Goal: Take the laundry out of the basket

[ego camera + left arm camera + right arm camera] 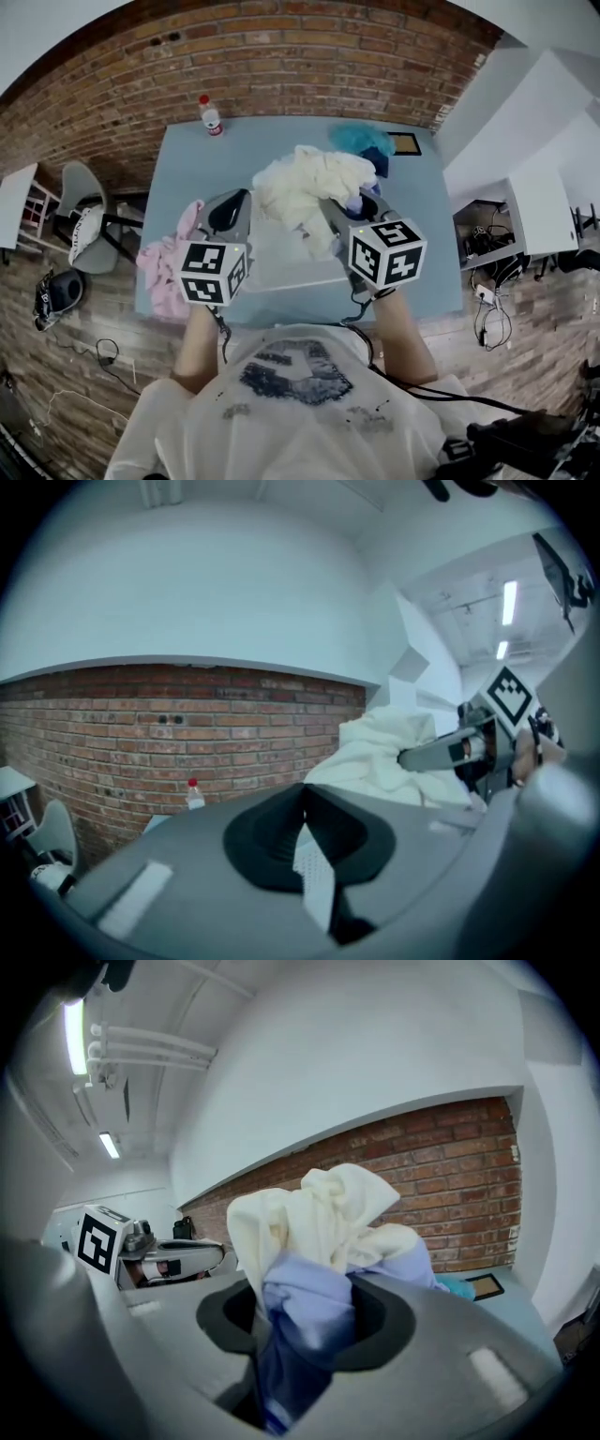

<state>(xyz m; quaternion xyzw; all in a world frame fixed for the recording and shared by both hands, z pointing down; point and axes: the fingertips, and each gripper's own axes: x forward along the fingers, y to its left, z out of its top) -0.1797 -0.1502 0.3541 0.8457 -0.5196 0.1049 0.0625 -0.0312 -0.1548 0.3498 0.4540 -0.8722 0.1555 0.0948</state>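
Both grippers are raised over the white basket (281,279) at the table's near edge, sharing one bundle of laundry. The bundle is a cream garment (305,186) with a lavender piece (305,1312) wrapped in it. My right gripper (330,214) is shut on the lavender and cream fabric, which fills its jaws in the right gripper view (305,1330). My left gripper (248,200) is shut on a thin strip of white cloth (314,874) at the bundle's left edge. The bundle (384,752) hangs between the two grippers, clear of the table.
A pink garment (167,267) lies on the grey-blue table (234,155) at the left. A teal cloth (361,139) and a dark framed pad (405,143) sit at the back right, a red-capped bottle (210,116) at the back left. A brick wall runs behind; a chair (84,220) stands at the left.
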